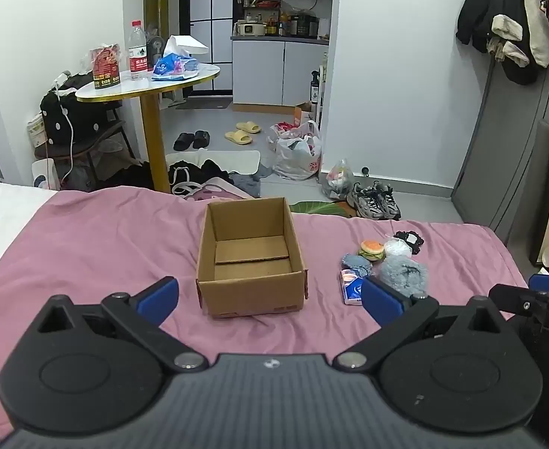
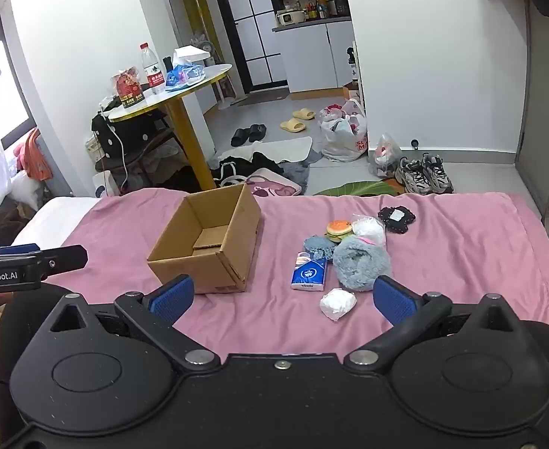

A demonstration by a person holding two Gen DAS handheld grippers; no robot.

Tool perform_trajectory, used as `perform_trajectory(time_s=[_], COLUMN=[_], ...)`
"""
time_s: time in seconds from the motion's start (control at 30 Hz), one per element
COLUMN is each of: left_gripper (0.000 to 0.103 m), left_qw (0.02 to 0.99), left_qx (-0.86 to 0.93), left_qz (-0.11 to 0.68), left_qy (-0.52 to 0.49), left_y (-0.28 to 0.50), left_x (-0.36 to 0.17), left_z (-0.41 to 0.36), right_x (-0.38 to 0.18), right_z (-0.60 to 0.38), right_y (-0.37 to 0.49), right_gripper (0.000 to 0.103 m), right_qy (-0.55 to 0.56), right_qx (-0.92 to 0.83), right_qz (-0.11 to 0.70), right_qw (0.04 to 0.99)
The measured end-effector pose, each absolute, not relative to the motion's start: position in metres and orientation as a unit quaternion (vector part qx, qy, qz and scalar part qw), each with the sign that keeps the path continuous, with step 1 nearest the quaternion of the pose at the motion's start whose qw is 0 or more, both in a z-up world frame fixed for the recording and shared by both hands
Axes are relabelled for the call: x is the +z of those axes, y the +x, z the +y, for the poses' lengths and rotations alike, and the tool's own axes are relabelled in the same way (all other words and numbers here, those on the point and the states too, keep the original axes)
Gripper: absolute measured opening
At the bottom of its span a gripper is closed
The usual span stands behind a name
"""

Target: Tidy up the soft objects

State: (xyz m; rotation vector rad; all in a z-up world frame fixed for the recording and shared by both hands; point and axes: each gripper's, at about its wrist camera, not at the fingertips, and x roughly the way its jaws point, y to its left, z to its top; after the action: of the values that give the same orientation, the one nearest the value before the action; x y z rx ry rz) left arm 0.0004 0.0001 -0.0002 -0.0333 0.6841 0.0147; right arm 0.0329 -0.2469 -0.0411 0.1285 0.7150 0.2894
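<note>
An open, empty cardboard box [image 1: 250,258] sits on the pink bedspread [image 1: 87,247]; it also shows in the right wrist view [image 2: 207,239]. To its right lies a pile of soft things: a fluffy grey-blue item [image 2: 362,262], a blue tissue pack [image 2: 308,271], a burger toy [image 2: 339,229], a white wad [image 2: 337,303], a white bag [image 2: 368,230], a blue knitted piece [image 2: 317,245] and a black lace piece [image 2: 396,218]. My left gripper [image 1: 270,301] is open and empty in front of the box. My right gripper [image 2: 284,299] is open and empty in front of the pile.
Beyond the bed's far edge stands a round table [image 1: 151,88] on a yellow leg with a bottle and bags. The floor holds clothes, slippers [image 1: 242,131], plastic bags [image 1: 298,151] and sneakers [image 1: 375,200]. A white pillow edge [image 1: 1,202] lies at the left.
</note>
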Motion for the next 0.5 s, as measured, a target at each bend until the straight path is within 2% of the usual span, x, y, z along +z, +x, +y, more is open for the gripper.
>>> perform_trajectory(time_s=[0.5], left_gripper=[0.103], left_qw=[0.941], left_qx=[-0.003], left_qz=[0.339], left_qy=[-0.018], left_y=[-0.006], left_x=[-0.004], left_z=[-0.012], right_x=[-0.042], right_z=[-0.252], right_y=[0.028], right_gripper=[0.103], right_qy=[0.069], right_qx=[0.138], right_qz=[0.344], right_qw=[0.926])
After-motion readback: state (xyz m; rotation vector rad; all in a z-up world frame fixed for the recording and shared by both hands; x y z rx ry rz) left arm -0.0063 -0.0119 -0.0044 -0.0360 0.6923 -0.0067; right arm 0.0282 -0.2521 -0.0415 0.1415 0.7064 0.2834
